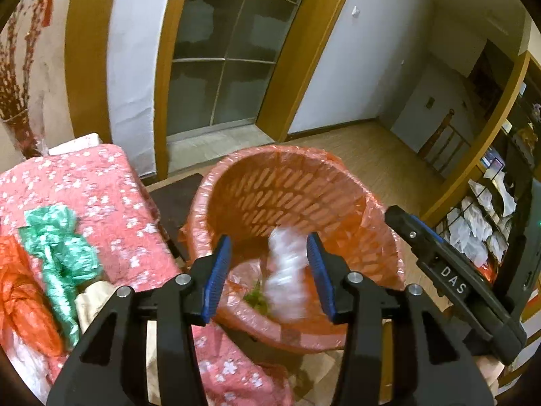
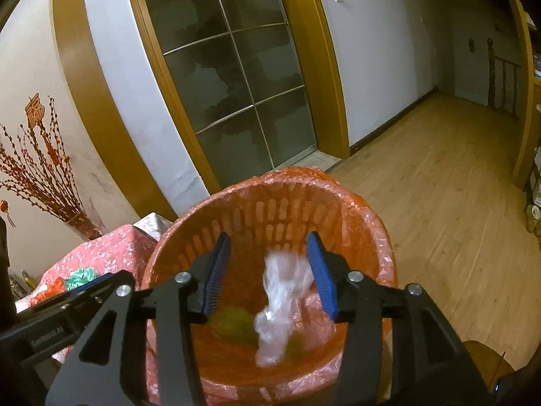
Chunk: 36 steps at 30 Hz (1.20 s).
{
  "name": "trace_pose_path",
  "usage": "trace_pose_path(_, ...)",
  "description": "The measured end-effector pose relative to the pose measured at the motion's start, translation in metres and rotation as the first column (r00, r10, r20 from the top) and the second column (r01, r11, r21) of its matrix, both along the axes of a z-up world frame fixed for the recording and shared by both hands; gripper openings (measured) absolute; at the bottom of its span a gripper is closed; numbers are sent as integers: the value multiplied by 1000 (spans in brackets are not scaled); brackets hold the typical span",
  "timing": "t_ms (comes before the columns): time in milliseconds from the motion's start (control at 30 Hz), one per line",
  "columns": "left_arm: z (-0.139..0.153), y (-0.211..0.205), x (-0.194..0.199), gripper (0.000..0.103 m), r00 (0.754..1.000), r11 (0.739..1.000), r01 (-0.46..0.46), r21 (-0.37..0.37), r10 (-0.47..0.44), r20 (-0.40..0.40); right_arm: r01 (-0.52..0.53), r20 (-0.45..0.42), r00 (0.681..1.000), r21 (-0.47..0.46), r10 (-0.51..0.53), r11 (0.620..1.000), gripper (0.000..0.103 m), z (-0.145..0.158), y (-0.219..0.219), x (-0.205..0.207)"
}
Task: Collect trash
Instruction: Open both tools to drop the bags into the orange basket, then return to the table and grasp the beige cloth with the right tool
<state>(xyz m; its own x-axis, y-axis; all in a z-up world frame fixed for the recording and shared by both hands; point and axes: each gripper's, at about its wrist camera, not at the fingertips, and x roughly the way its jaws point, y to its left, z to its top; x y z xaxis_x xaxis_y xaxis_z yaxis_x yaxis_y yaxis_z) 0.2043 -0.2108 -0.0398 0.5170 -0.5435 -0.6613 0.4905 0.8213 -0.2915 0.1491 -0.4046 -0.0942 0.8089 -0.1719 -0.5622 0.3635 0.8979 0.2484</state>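
An orange slatted trash basket (image 1: 290,186) lined with an orange plastic bag stands on the floor beside the table; it also shows in the right wrist view (image 2: 270,209). A clear crumpled plastic bag (image 1: 287,270) is blurred inside the basket, free of both grippers; it also shows in the right wrist view (image 2: 280,301). Green scraps (image 2: 236,321) lie at the basket's bottom. My left gripper (image 1: 268,270) is open above the basket. My right gripper (image 2: 270,270) is open above it too, and its body shows in the left wrist view (image 1: 449,270). A green plastic bag (image 1: 57,247) and an orange bag (image 1: 23,304) lie on the table.
The table has a pink flowered cloth (image 1: 101,186). A dark stool (image 1: 175,199) stands between table and basket. A glass sliding door (image 2: 230,74) is behind. Wooden floor (image 2: 439,186) stretches right. A shelf with white items (image 1: 487,223) stands at right. Red branches (image 2: 37,176) stand at left.
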Motion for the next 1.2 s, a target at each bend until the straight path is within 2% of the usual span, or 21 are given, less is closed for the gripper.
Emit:
trace_pose_path(67, 3, 8, -3, 56, 1000, 1000, -20, 3, 20, 16, 8, 7, 1000, -9, -8, 1000, 57, 1, 3, -4)
trace_pose_path(200, 11, 33, -18, 71, 993, 995, -94, 18, 93, 72, 8, 23, 1000, -48, -7, 999, 64, 5, 16, -16)
trace_pose_path(333, 15, 62, -31, 74, 980, 986, -161, 39, 155, 122, -27, 21, 999, -80, 28, 996, 66, 6, 36, -24)
trace_pose_path(500, 20, 102, -46, 77, 952, 964, -258, 62, 243, 183, -94, 13, 995, -109, 96, 990, 67, 6, 69, -30)
trace_pose_path(667, 28, 139, -61, 82, 912, 936, -343, 76, 313, 264, -164, 2, 986, -119, 165, 979, 67, 5, 99, -29)
trace_pose_path(800, 29, 178, -73, 84, 865, 896, -435, 88, 388, 319, -231, -9, 973, -118, 231, 966, 67, 4, 127, -26)
trace_pose_path(867, 28, 197, -75, 85, 846, 876, -475, 89, 426, 321, -264, -14, 964, -116, 264, 958, 67, 2, 141, -23)
trace_pose_path(1000, 24, 242, -77, 85, 792, 815, -573, 83, 525, 310, -338, -31, 941, -110, 336, 935, 67, -2, 170, -15)
trace_pose_path(1100, 21, 266, -78, 85, 754, 775, -627, 81, 577, 314, -395, -54, 919, -110, 391, 912, 62, -7, 192, -9)
trace_pose_path(1200, 17, 287, -81, 85, 727, 744, -663, 84, 612, 312, -437, -91, 899, -112, 429, 892, 59, -17, 210, -2)
